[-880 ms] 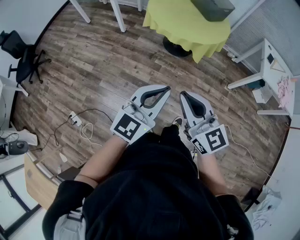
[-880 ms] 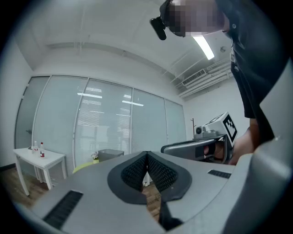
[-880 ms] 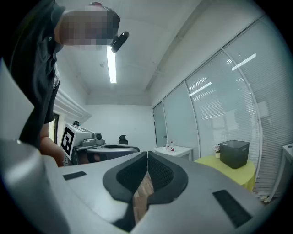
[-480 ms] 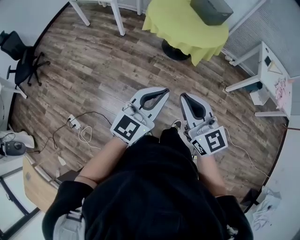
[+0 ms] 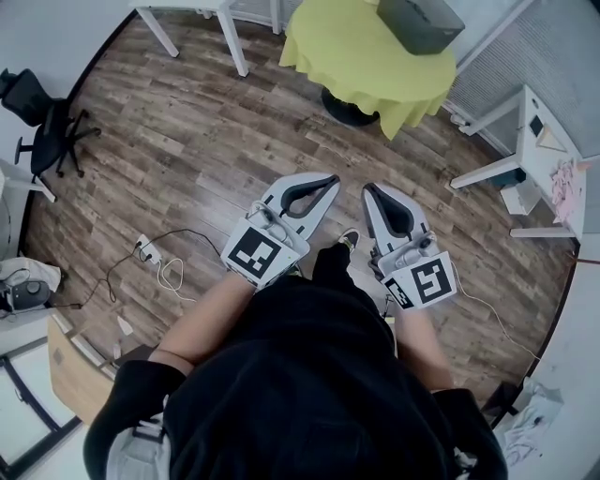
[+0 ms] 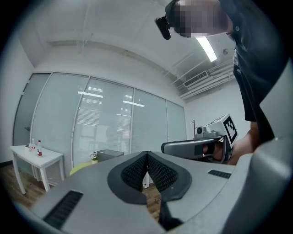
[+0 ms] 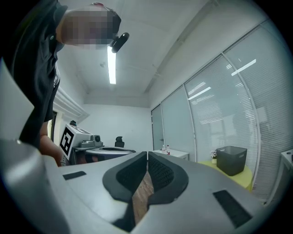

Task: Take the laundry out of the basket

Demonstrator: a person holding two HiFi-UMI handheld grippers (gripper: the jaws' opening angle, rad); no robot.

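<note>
Right gripper [image 5: 367,188] closed; basket [image 5: 418,24] edge-cropped

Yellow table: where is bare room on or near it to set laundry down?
The yellow table is bare left of the grey basket. The wood floor below it in the head view is open too. Cables clutter the floor at the left.

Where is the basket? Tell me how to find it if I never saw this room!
Find the round table with the bright yellow cloth, at the far end of the wooden floor. The basket sits on top of it. It is a dark grey box with straight sides, the one big dark thing on the yellow cloth, and the tables nearby are white.
</note>
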